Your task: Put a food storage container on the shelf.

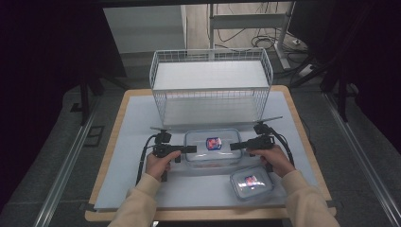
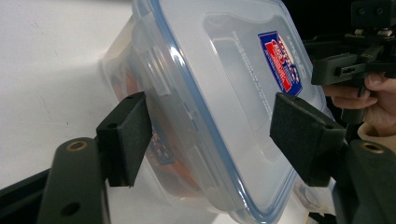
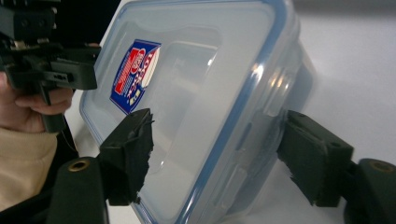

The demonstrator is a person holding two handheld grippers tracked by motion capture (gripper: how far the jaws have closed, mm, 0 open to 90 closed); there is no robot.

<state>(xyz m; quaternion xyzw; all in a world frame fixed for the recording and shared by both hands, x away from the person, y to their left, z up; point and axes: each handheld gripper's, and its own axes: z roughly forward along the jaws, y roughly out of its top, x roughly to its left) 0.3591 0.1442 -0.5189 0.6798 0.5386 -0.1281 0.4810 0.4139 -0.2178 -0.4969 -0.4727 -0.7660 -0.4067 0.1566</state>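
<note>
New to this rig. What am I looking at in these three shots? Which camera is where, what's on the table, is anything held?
No robot: a person holds a hand-held gripper in each hand. The high view looks down on the table; the other two cameras ride on the grippers. The left gripper and right gripper flank the large clear container, one at each short end. Each gripper's fingers straddle the container's lidded edge, open, with gaps visible, so nothing is gripped yet. A small container sits nearer the person, and an empty white wire basket stands behind.
</note>
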